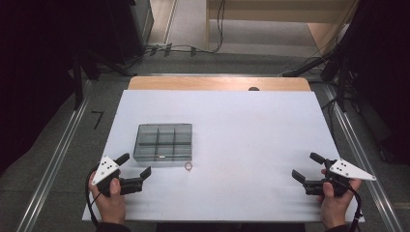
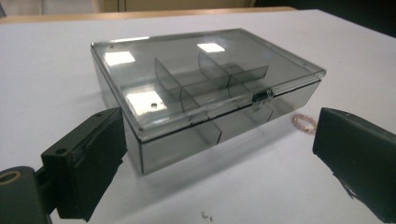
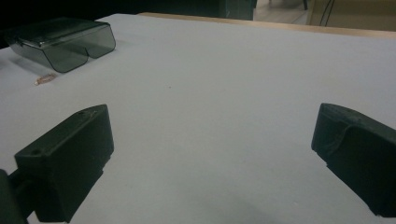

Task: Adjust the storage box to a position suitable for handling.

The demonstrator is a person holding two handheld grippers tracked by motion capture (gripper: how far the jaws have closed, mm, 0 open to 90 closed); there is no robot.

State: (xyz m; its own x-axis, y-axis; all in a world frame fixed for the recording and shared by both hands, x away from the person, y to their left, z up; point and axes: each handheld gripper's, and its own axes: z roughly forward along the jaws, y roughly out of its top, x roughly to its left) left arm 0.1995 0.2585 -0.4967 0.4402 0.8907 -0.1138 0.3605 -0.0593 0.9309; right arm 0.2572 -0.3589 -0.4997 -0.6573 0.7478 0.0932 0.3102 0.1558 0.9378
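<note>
A smoky clear plastic box (image 1: 163, 141) with inner dividers lies closed on the white table sheet (image 1: 241, 125), left of centre. A small pinkish beaded ring (image 1: 188, 166) rests on the sheet just in front of the box's near right corner. My left gripper (image 1: 136, 166) is open, held a little in front of the box's near left corner. From the left gripper view the box (image 2: 201, 93) sits between the spread jaws, its latch facing me, with the ring (image 2: 304, 122) to its right. My right gripper (image 1: 305, 167) is open near the table's right edge, over bare sheet, far from the box (image 3: 63, 41) and the ring (image 3: 45, 79).
The wooden table edge (image 1: 217, 83) shows beyond the sheet. Cables and a power strip (image 1: 169, 48) lie on the floor behind. Metal rails (image 1: 63, 145) run along both sides of the table. Dark stands rise at the back left and back right.
</note>
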